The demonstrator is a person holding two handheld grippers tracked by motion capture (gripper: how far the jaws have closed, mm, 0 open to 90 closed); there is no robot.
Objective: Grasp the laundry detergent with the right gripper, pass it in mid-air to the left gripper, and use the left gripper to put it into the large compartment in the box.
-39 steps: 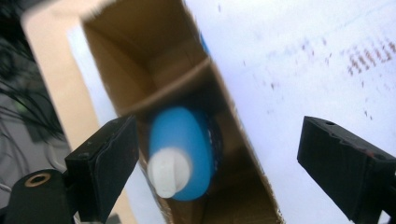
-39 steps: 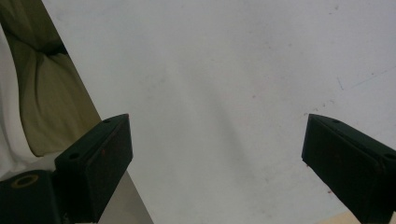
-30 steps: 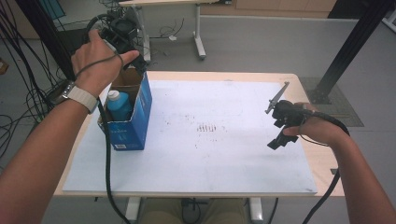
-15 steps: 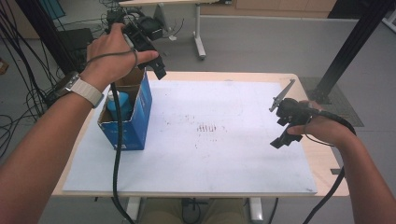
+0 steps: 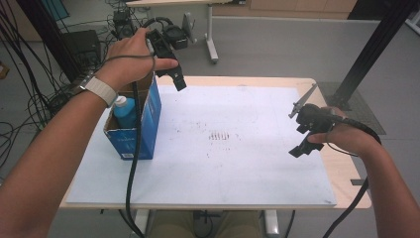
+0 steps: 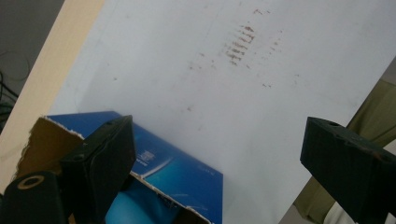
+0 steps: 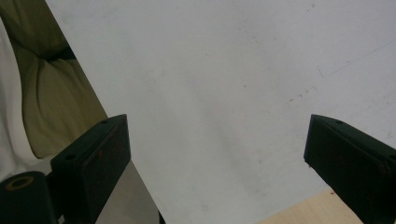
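Left gripper [image 5: 174,74] jaws just opened wide, nothing between, held above open blue cardboard box [image 5: 143,124] at ten o'clock, apparently for reaching blue plastic bottle [image 5: 125,110]; right gripper [image 5: 300,134] spread empty, parked at three o'clock.

The table [image 5: 341,171] carries a sheet [image 5: 237,168] that covers nearly all of its top. On the left part of the sheet stands an open box [image 5: 141,131], and 1 bottle [image 5: 125,110] stands upright inside it. The left gripper [image 5: 179,81] is above the far edge of the table, just to the right of the box and behind it. The right gripper [image 5: 303,133] is over the right part of the sheet, well apart from the box.
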